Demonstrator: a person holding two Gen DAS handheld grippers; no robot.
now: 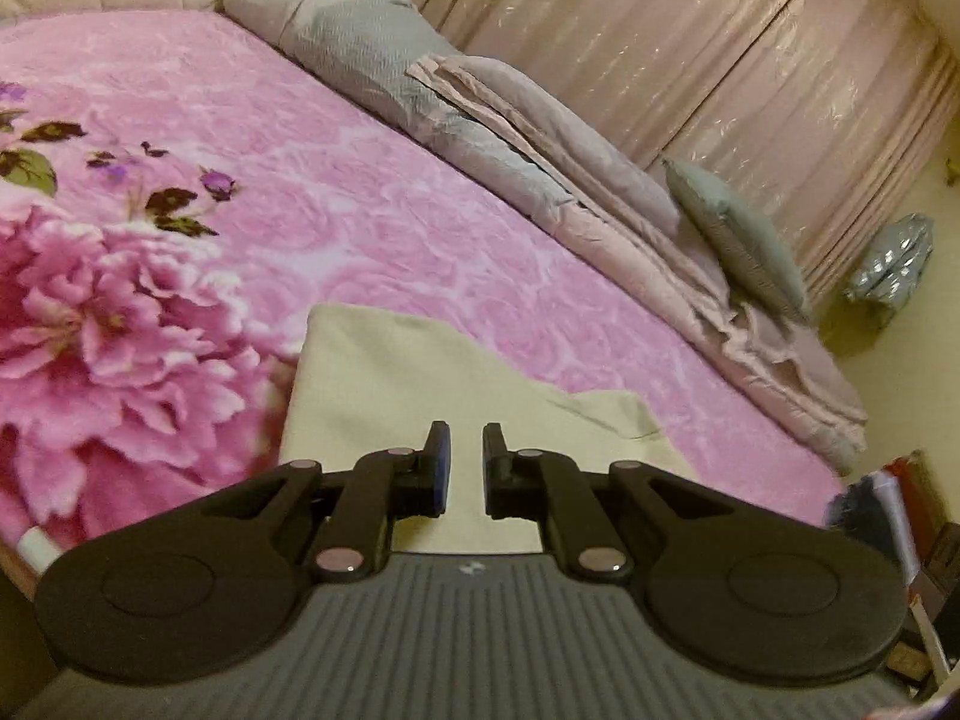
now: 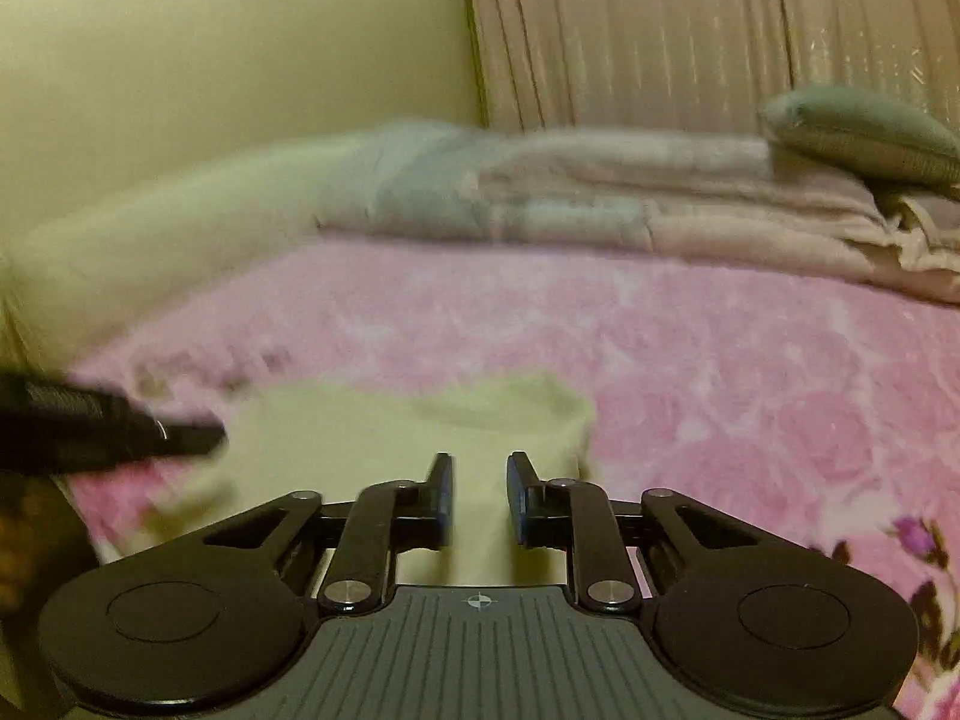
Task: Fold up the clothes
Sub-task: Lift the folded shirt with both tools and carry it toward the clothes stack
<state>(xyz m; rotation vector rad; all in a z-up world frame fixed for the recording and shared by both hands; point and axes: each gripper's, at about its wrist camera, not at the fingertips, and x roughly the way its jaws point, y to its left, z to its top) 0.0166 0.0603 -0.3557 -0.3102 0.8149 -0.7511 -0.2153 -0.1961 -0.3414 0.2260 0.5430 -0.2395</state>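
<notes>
Left hand-held gripper (image 1: 466,468) hovers low over one folded cream cloth (image 1: 384,384), jaws parted, nothing between them. Right hand-held gripper (image 2: 477,501) likewise sits over the cloth (image 2: 360,438), jaws apart and empty; its view is blurred. The cloth lies on the bed's pink blanket (image 1: 372,192). Along the far edge: one folded quilt (image 1: 540,180), one green pillow (image 1: 741,240). One curtain (image 1: 720,48) behind

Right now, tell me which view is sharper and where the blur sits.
Left wrist view: mostly sharp, the cream garment and grey cushion crisp, with slight smear on the floral blanket at the left edge. Right wrist view: motion-blurred throughout, the folded quilt and left gripper smeared; only the right gripper stays crisp. Both bend toward the rim and look yellowish.
</notes>
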